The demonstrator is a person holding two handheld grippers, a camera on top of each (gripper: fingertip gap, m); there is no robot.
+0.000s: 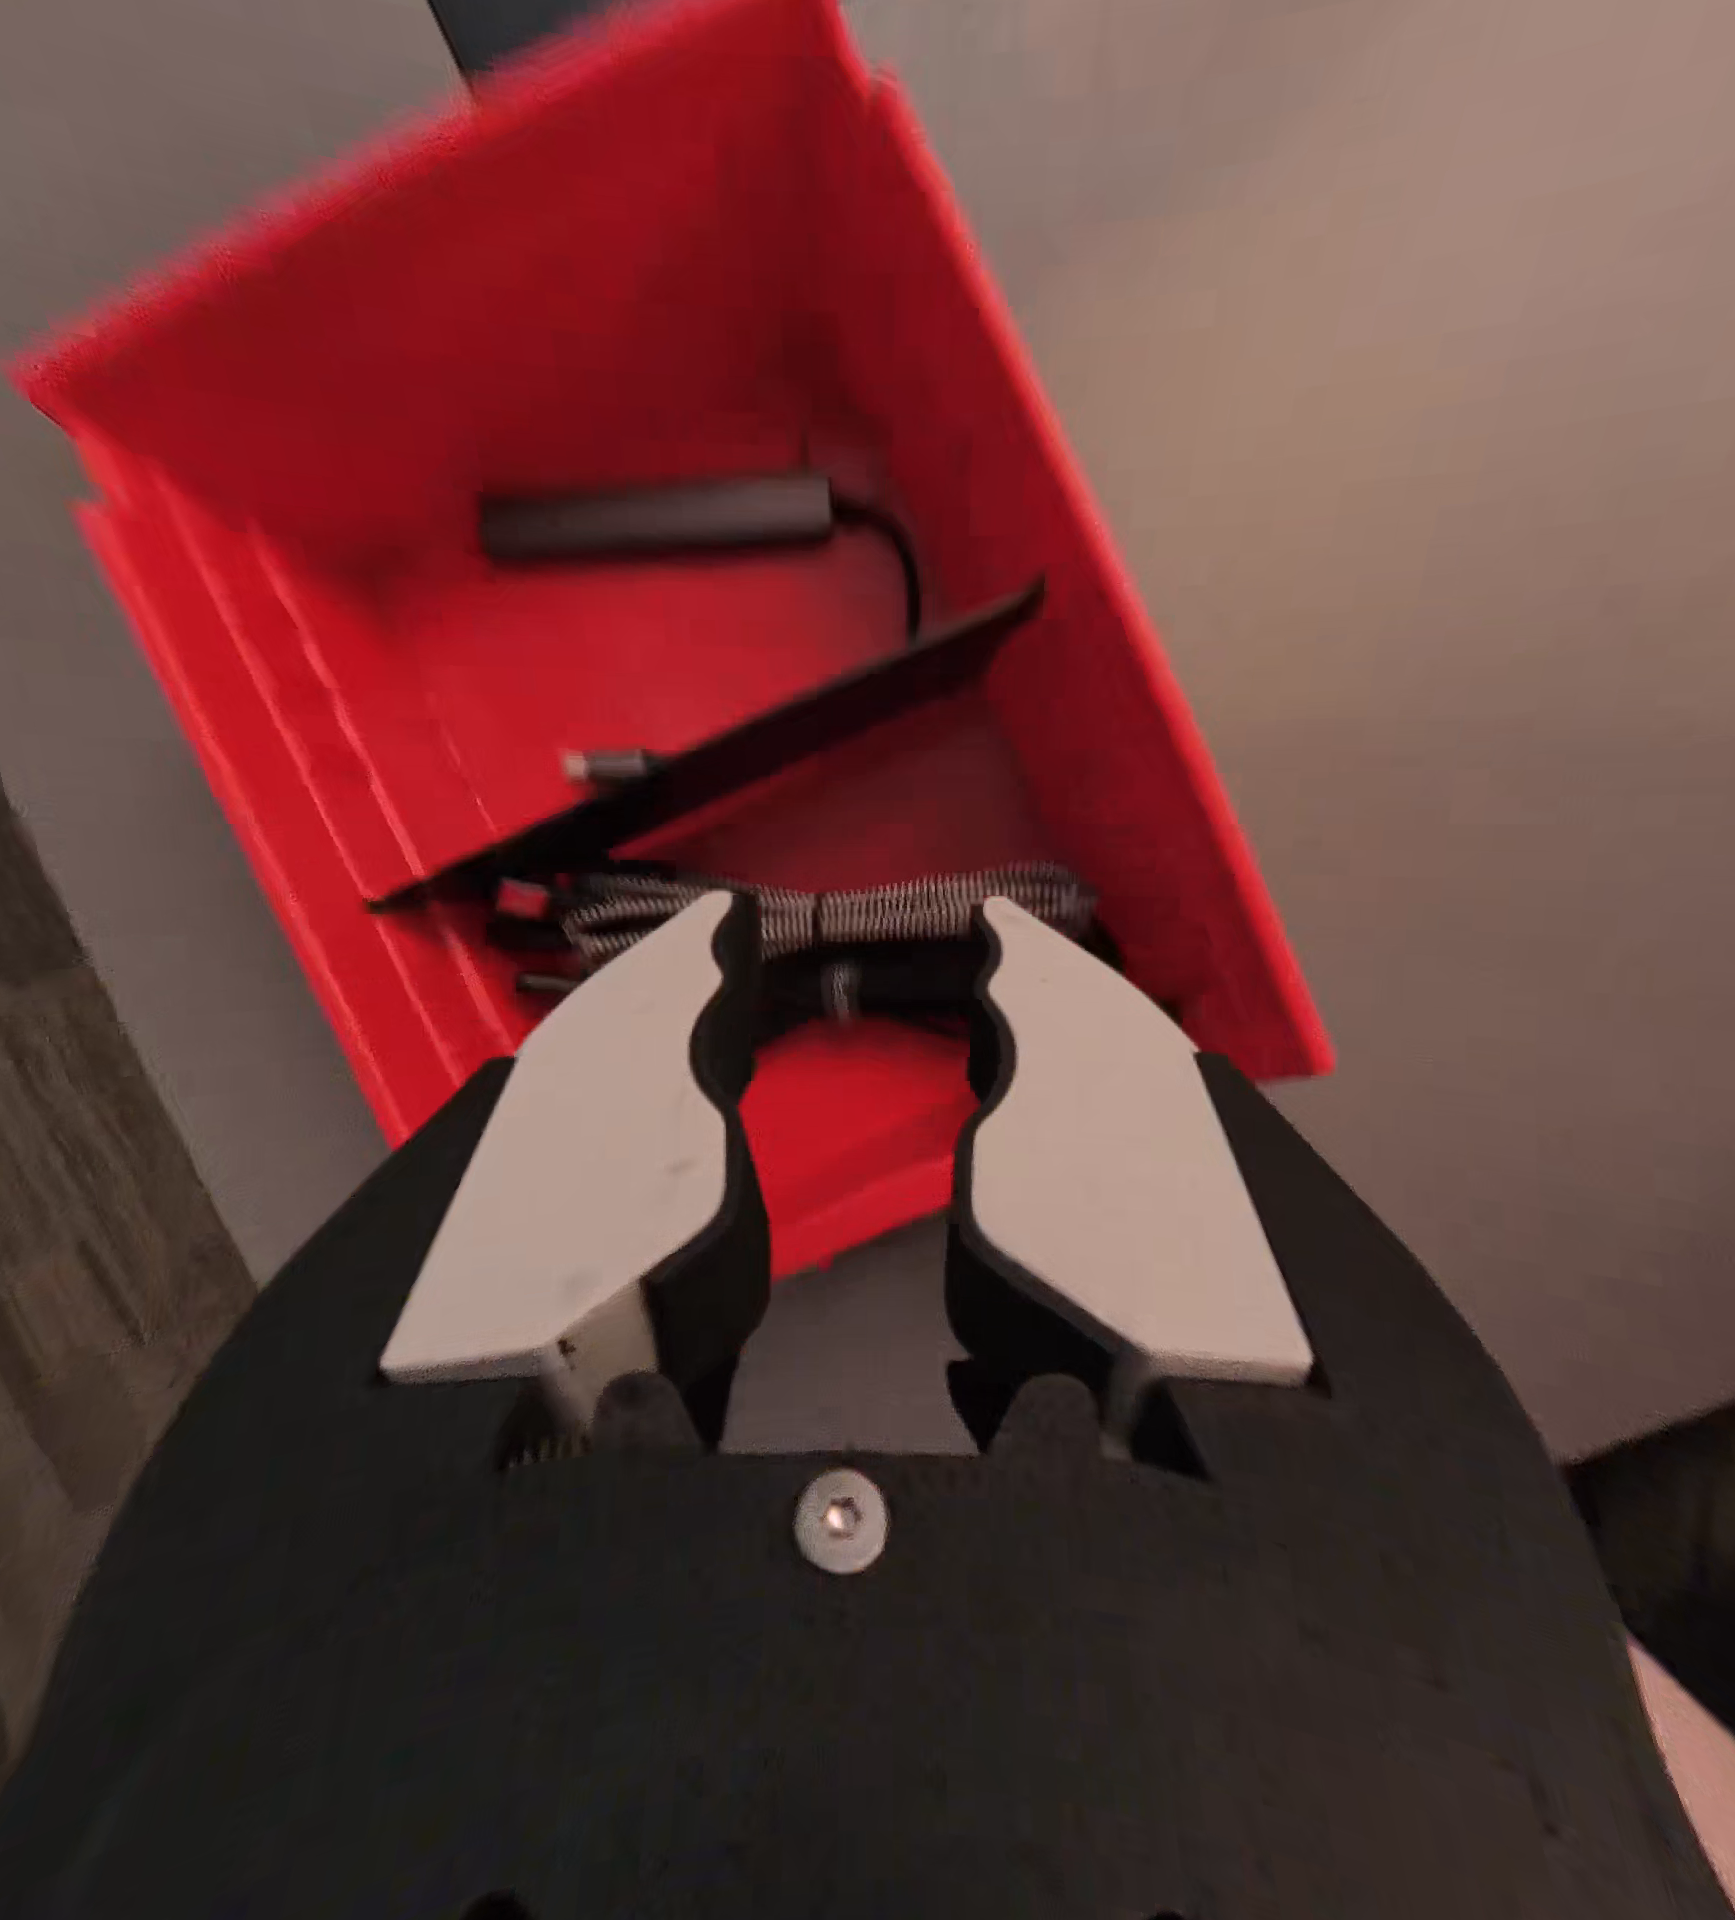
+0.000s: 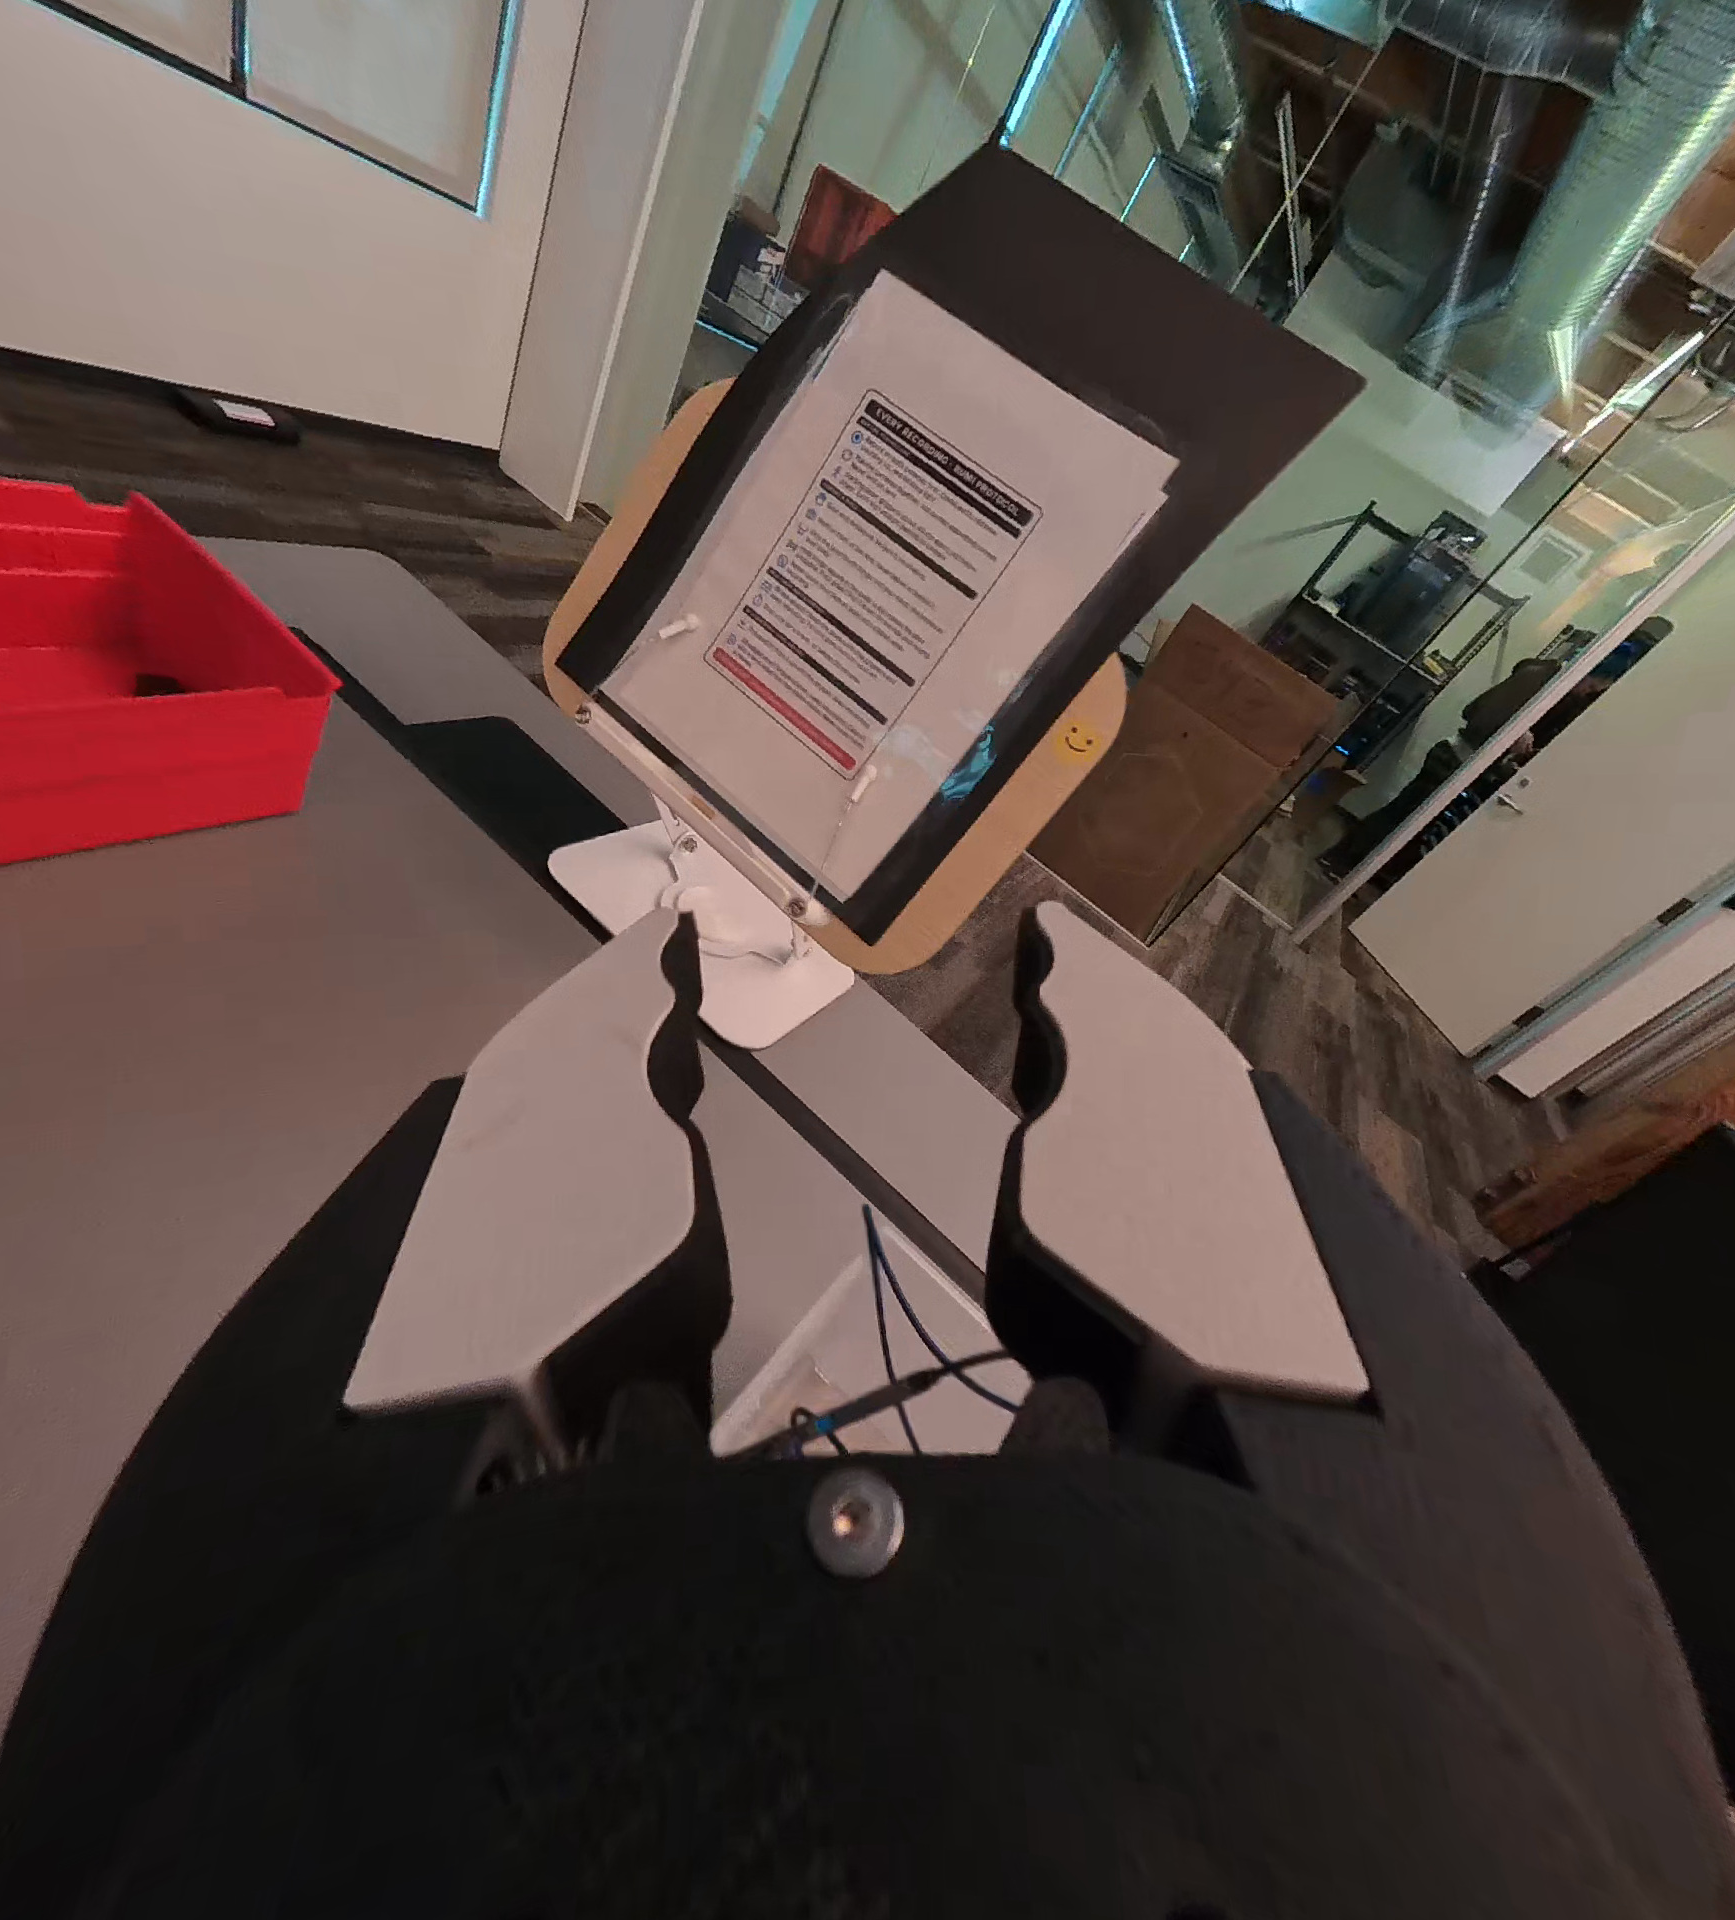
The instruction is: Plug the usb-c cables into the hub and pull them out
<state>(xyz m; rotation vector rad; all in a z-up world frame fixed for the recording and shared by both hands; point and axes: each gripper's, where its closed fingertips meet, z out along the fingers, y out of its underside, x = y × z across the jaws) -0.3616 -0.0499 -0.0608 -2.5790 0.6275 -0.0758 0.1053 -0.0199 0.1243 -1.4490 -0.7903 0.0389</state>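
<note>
The left hand-held gripper (image 1: pixel 852 914) is held above a red bin (image 1: pixel 634 395) that stands on the grey worktop (image 1: pixel 1465 520). Its jaws are seen apart, with nothing between them. The picture is somewhat blurred. Inside the bin a black divider (image 1: pixel 738 748) is set across, and two compartments are formed. In the far compartment the dark hub (image 1: pixel 655 520) is laid flat, and its own short cable (image 1: pixel 904 561) is curved toward the divider. A metal plug (image 1: pixel 598 767) is seen just at the divider, on the far side. In the near compartment the bundled usb-c cables (image 1: pixel 904 914) are found, one braided in grey and white and one black, just beyond the fingertips. Whether they are touched cannot be told.

The right hand-held gripper (image 2: pixel 858 935) is held over the worktop edge, also with jaws apart and empty. Ahead of it a printed sheet on a white stand (image 2: pixel 738 935) is seen, and the red bin (image 2: pixel 115 727) is placed well apart to the left.
</note>
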